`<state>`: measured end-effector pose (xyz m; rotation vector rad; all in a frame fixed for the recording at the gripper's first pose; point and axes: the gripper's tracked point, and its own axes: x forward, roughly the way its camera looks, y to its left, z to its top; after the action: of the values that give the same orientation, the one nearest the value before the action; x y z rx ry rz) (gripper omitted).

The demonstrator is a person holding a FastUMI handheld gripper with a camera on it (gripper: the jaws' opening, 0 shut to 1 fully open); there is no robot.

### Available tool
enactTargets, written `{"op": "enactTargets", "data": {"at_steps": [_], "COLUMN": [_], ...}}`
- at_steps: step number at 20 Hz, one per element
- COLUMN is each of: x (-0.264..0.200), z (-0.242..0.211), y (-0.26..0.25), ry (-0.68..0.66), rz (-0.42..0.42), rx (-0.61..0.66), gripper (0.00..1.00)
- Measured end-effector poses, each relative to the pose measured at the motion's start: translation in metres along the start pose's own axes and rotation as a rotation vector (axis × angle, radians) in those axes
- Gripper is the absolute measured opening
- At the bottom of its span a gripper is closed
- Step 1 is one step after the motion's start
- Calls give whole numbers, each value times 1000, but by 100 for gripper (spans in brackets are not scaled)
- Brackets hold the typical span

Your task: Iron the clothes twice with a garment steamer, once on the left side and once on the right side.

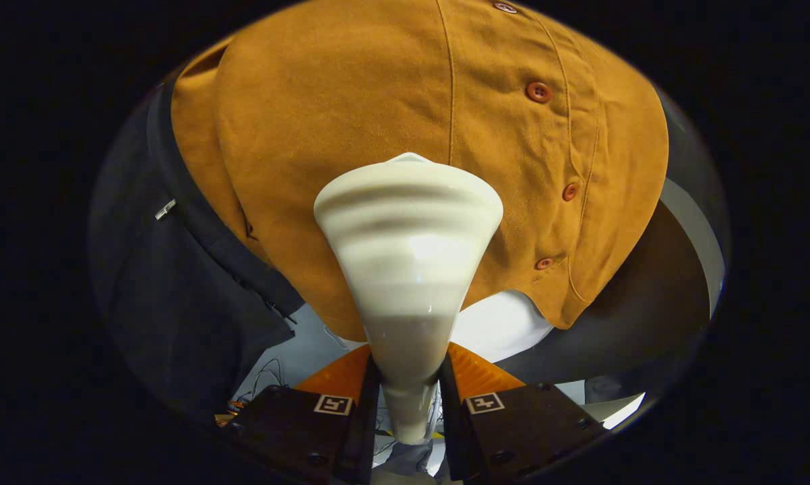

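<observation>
A mustard-brown buttoned shirt hangs straight ahead, with a row of reddish buttons running down to the right of the steamer. My gripper is shut on the narrow handle of a cream-white garment steamer. Both fingers press on that handle. The steamer's wide head points at the shirt's lower half, left of the button row, and looks pressed against or very near the cloth. The head's face is hidden from me.
A dark navy garment with a small metal zip pull hangs just left of the shirt. Below the shirt's hem a white surface shows, and thin cables lie near the left finger.
</observation>
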<state>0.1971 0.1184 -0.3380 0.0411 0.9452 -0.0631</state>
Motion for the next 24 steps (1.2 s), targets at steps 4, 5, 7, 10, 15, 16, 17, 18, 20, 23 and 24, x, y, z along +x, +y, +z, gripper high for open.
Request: {"op": "enactTargets", "data": {"at_steps": [4, 5, 7, 10, 15, 16, 17, 18, 20, 23, 24], "x": [-32, -42, -63, -98, -162, -173, -183, -192, -208, -224, -228], "z": [24, 34, 58, 89, 134, 140, 147, 153, 163, 173, 175], "y": [-9, -13, -18, -21, -51, -56, -60, -64, -71, -76, -76], "ry": [-72, -102, -171, -281, -478, -519, -558, -596, -663, -737, -758], "rz": [-5, -6, -7, -12, -27, -30, -34, -42, -52, -66, -66], "rx": [0, 0, 8, 18, 32, 33, 32, 29, 30, 32, 29], "gripper": [46, 46, 46, 46, 46, 46, 46, 46, 45, 46, 46]}}
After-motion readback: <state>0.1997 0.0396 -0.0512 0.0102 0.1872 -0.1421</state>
